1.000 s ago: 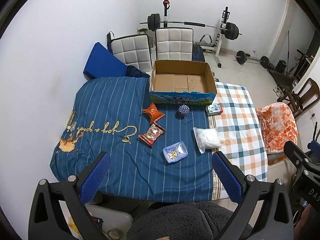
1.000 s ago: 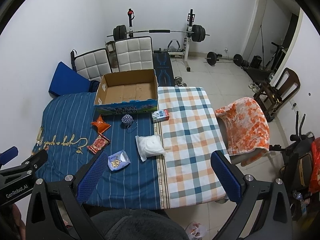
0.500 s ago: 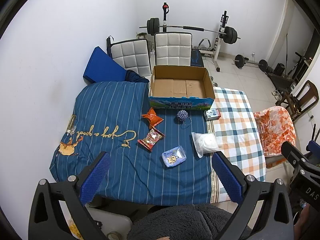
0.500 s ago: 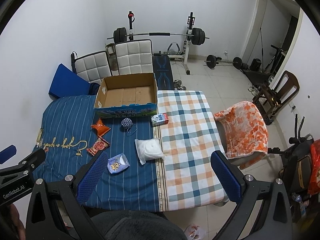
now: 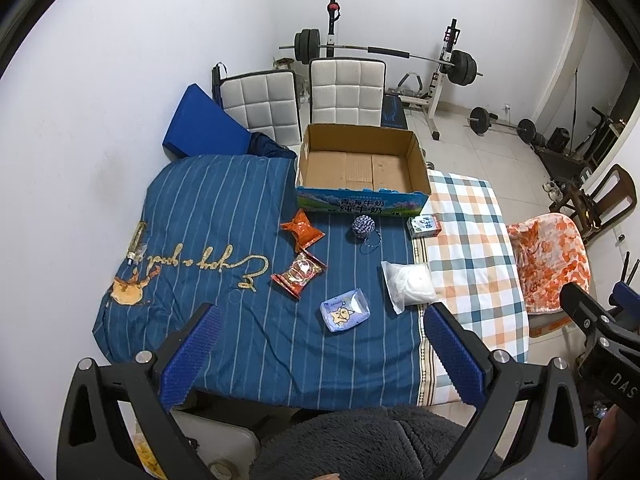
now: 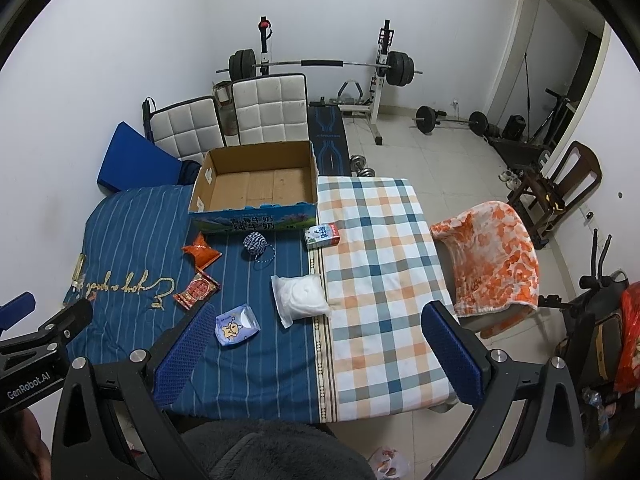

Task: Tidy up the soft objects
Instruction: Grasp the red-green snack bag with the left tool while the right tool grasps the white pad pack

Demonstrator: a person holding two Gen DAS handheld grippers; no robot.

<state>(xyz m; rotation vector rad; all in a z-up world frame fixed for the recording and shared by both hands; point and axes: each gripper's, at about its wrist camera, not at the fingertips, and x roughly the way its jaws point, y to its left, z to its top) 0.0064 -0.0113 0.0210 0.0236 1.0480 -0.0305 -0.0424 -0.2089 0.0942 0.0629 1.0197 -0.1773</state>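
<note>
An open cardboard box (image 5: 362, 168) (image 6: 256, 184) stands empty at the table's far side. In front of it on the blue striped cloth lie an orange snack bag (image 5: 302, 230), a red snack pack (image 5: 299, 274), a blue-white yarn ball (image 5: 363, 226), a blue star pouch (image 5: 345, 310), a white soft bag (image 5: 408, 286) and a small milk carton (image 5: 424, 226). My left gripper (image 5: 320, 356) is open and empty, high above the table's near edge. My right gripper (image 6: 320, 354) is open and empty, beside it to the right.
A checked cloth (image 6: 380, 264) covers the table's right half. A chair with an orange blanket (image 6: 492, 256) stands right of the table. Two white chairs (image 5: 304, 96) and a blue cushion (image 5: 202, 124) stand behind it. A barbell rack (image 6: 320, 66) is at the back wall.
Both grippers have risen and drawn back a little, so the table looks smaller. Nothing on the table has moved.
</note>
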